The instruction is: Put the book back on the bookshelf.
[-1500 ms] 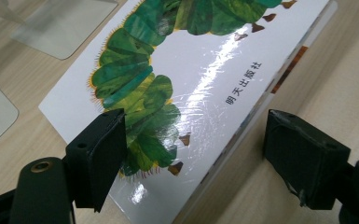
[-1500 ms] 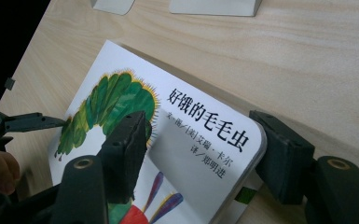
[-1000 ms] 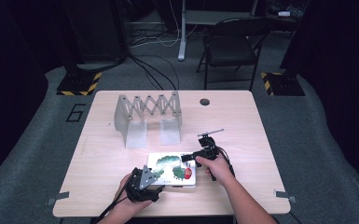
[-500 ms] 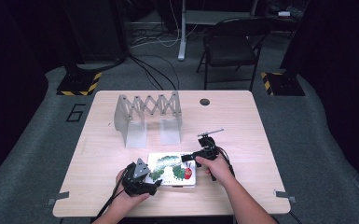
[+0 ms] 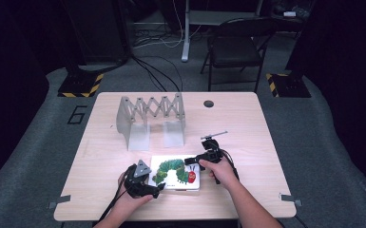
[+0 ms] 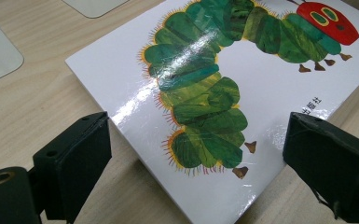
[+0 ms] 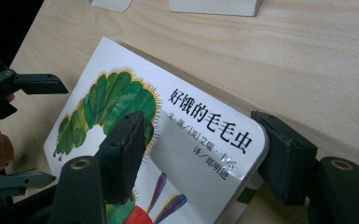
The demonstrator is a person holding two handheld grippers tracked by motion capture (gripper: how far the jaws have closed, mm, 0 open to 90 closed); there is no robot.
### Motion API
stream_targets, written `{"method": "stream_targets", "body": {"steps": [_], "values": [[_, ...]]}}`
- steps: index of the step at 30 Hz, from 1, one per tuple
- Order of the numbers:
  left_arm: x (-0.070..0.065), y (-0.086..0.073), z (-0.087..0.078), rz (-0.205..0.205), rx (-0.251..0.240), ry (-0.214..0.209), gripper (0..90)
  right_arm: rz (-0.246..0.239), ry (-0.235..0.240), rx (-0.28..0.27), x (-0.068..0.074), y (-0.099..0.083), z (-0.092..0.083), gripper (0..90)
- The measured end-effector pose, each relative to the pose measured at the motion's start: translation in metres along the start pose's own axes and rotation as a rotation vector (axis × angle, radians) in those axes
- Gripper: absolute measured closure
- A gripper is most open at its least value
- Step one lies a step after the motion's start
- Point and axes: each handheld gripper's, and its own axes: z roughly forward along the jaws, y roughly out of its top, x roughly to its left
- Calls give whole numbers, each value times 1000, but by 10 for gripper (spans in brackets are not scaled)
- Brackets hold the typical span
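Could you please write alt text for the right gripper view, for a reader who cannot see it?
A white picture book with a green caterpillar on its cover lies on a wooden table, one rounded corner between the open right gripper. The left gripper is at the book's far side, jaws apart.

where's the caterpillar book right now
In the high view the caterpillar book lies flat near the table's front edge, just in front of the accordion rack, between the left gripper and right gripper.
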Motion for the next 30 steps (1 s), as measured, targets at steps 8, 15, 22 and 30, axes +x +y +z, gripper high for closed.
{"method": "stream_targets", "body": {"steps": [8,15,22,30], "values": [[1,-2,2,-35,-4,-24,70,-41,-15,-4,2,1,-3,388],[6,-4,2,-51,8,-43,59,-66,-8,-38,13,2,-12,403],[6,-5,2,-52,9,-49,57,-96,-10,-55,20,2,-18,409],[6,-5,2,-65,13,-92,102,-140,-10,-86,31,3,-28,444]]}}
